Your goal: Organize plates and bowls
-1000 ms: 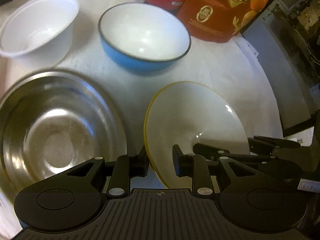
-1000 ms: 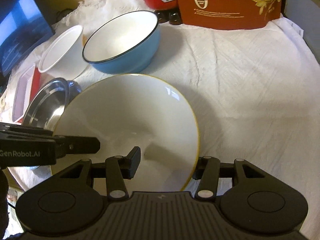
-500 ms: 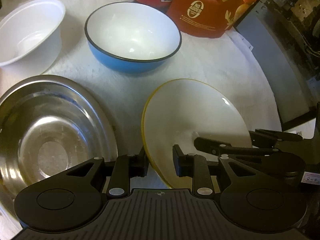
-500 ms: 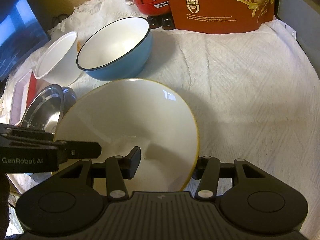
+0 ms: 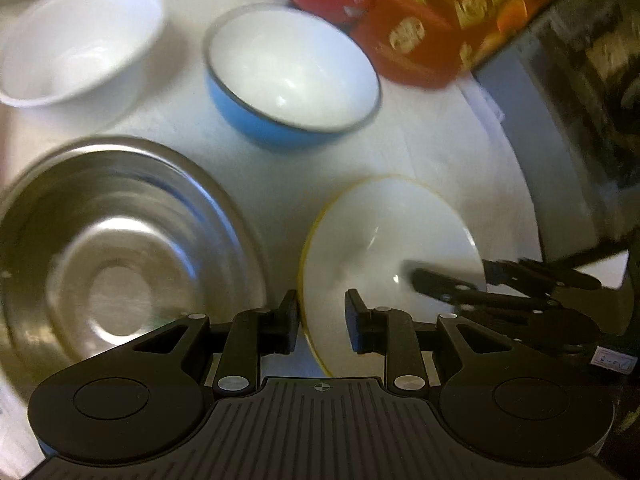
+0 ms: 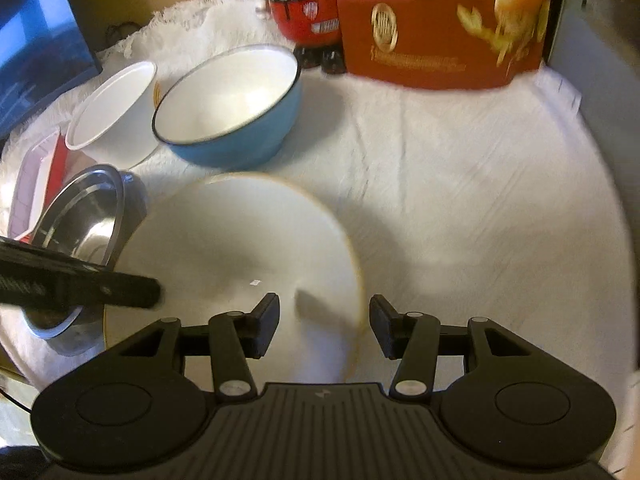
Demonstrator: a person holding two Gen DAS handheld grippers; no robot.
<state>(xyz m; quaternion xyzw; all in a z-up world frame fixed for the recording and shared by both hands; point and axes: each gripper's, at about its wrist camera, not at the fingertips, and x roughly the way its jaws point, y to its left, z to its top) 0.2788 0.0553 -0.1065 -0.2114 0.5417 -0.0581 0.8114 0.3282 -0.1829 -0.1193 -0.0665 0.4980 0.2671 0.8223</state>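
Since a second ago my view has swung slightly while my left tool [image 5: 321,326] and right tool [image 6: 324,326], jaws narrowed, straddle opposite rims of the yellow-rimmed plate [image 5: 384,248] beside the steel bowl [image 5: 120,248] on the counter [image 6: 460,200]; next, I judge, comes a level lift.

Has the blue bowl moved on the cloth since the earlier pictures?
No. The blue bowl still sits beside the white bowl, just left of the red figure; only the view shifted.

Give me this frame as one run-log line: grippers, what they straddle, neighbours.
left gripper: straddles plate left rim | right gripper: straddles plate right rim | grip: unclear | nearby: steel bowl, blue bowl, white bowl
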